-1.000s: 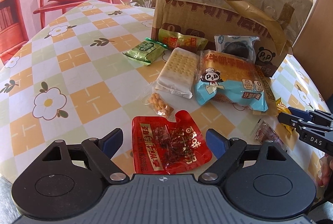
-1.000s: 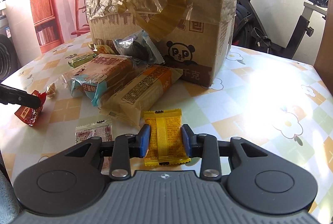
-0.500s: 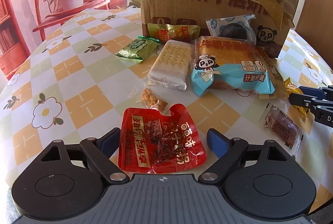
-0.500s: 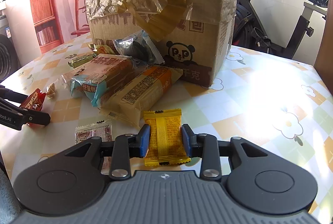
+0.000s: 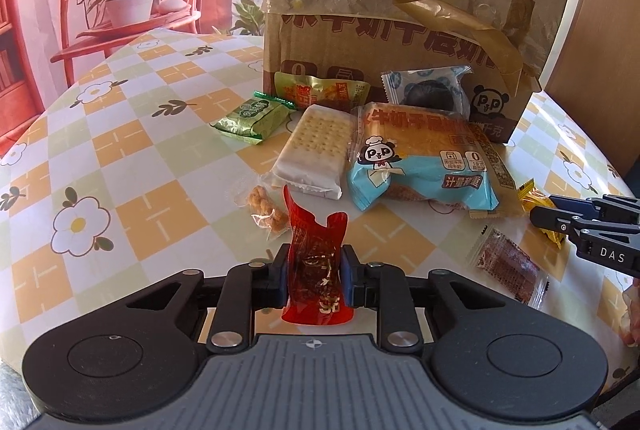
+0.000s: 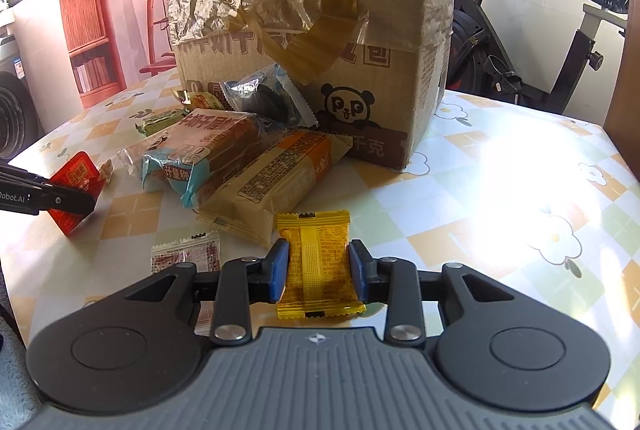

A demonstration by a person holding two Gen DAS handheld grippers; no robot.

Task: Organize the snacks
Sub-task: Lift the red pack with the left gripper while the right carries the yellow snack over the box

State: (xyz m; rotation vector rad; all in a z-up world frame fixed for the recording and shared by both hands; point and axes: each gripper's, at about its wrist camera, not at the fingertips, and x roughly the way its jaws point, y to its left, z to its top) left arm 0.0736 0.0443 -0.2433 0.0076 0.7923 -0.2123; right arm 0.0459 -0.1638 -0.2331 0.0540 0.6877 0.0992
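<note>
My left gripper (image 5: 314,272) is shut on a red snack pouch (image 5: 316,262), which is squeezed and folded upright between the pads. The pouch also shows in the right wrist view (image 6: 76,186) at the far left. My right gripper (image 6: 319,270) is shut on a yellow snack packet (image 6: 316,262) lying on the tablecloth; it shows at the right edge of the left wrist view (image 5: 538,208). A taped cardboard box (image 5: 400,30) stands behind a pile of snacks: a blue bread bag (image 5: 420,158), a cracker pack (image 5: 316,146) and a green packet (image 5: 252,116).
A small clear bag of nuts (image 5: 266,208) lies just ahead of the left gripper. A brown-red sachet (image 5: 508,270) lies between the grippers. An orange bread pack (image 6: 276,178) lies ahead of the right gripper. An exercise bike (image 6: 540,42) stands beyond the table's right edge.
My left gripper has closed from wide open onto the red pouch, crumpling it upright. The right gripper stays shut on the yellow packet and has not moved.
</note>
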